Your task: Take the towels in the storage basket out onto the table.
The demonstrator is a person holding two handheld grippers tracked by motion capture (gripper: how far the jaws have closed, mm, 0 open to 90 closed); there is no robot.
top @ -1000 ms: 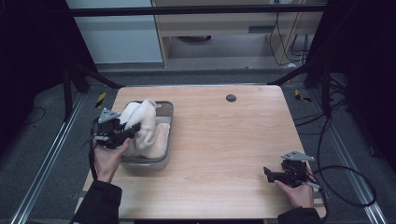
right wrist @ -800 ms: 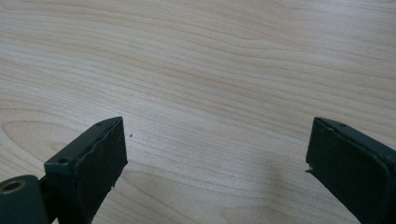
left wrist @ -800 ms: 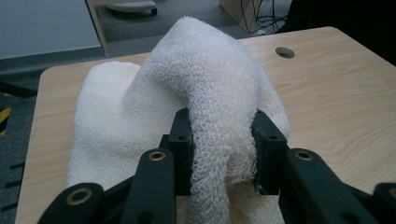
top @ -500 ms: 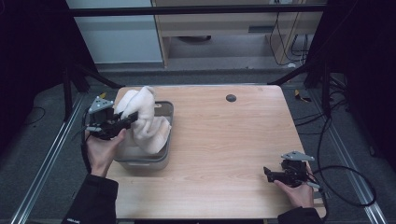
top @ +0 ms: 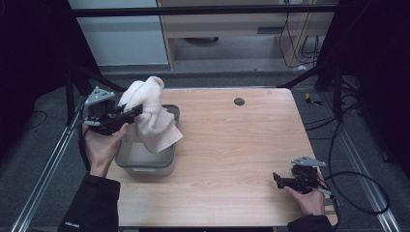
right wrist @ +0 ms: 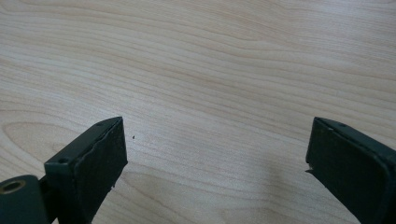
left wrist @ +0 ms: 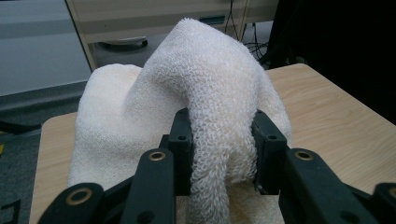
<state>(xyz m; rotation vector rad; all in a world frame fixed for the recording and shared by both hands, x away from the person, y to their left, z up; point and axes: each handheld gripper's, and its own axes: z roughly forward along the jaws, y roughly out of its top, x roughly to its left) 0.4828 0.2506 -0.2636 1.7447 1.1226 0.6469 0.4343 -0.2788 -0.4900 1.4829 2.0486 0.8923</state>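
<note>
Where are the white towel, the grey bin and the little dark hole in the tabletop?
white towel (top: 147, 113), high view, middle of the hanging cloth.
grey bin (top: 145, 169), high view, its near wall.
dark hole (top: 239, 101), high view, its centre, at the table's far side.

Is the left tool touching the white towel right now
Touching. In the left gripper view, the left tool has its jaws pinched on a fold of the white towel, cloth pressed against both pads.
</note>
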